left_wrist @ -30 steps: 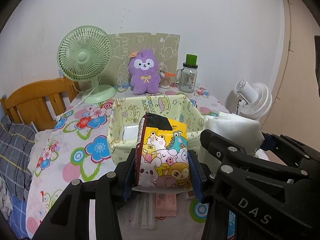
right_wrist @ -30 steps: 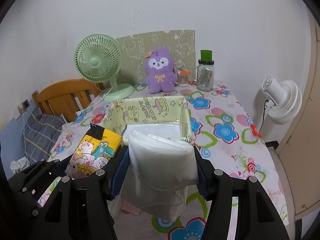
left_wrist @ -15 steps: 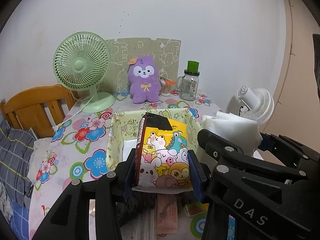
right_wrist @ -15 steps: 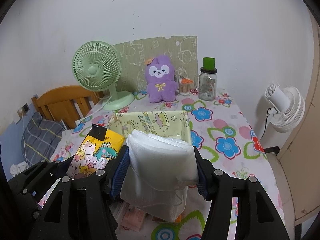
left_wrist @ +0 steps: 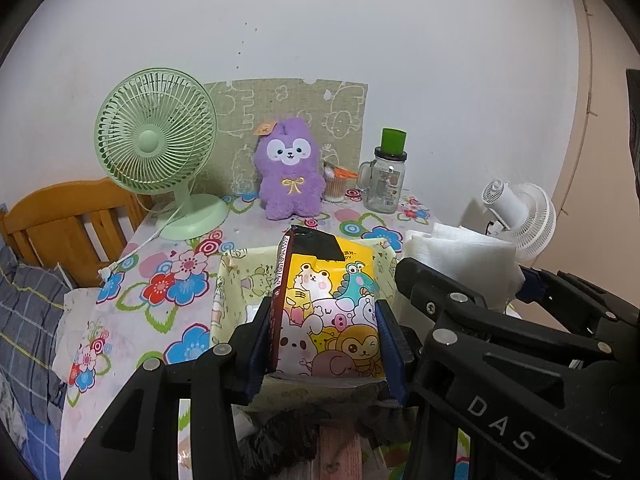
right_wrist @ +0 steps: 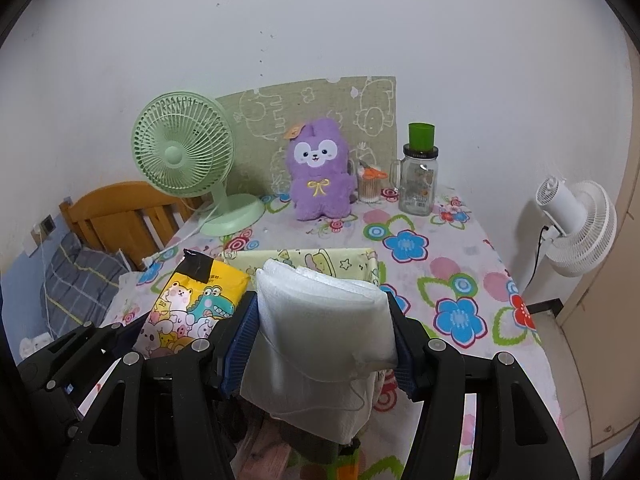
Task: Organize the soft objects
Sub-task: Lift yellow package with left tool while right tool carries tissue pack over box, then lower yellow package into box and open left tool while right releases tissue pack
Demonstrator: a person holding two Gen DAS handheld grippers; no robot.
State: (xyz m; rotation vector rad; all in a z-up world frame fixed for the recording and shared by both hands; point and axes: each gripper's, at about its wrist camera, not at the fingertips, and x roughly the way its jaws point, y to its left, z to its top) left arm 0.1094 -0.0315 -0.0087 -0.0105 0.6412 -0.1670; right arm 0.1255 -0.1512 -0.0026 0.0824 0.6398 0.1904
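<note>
Both grippers are carrying something right now, so this looks like the middle of the job, not the end. The left gripper [left_wrist: 326, 344] is clamping a yellow cartoon-animal tissue pack [left_wrist: 328, 312] between its blue pads, holding it upright in the air in front of the fabric bin [left_wrist: 228, 280]. The right gripper [right_wrist: 322, 336] is squeezing a white folded pad pack [right_wrist: 320, 316] the same way, and that one is sagging below the fingers, so it's clearly floppy stuff.

The pale yellow-green bin is sitting in the middle of the flowered tablecloth [right_wrist: 460, 280], and from the left wrist view something light-coloured seems to be lying on its floor already, though it's too hidden behind the pack to say what. So probably some sorting is done, but these two packs aren't in any final spot yet.

Under the grippers there's a jumble of more stuff: a dark crinkly bag [left_wrist: 280, 428], something pinkish. Hard to make out, but it reads like a pile waiting to be sorted.

The purple plush [left_wrist: 290, 176] is sitting at the back by the green fan [left_wrist: 156, 140] and the glass jar [left_wrist: 386, 184], untouched. Whether it counts as part of the tidy-up, can't tell.
</note>
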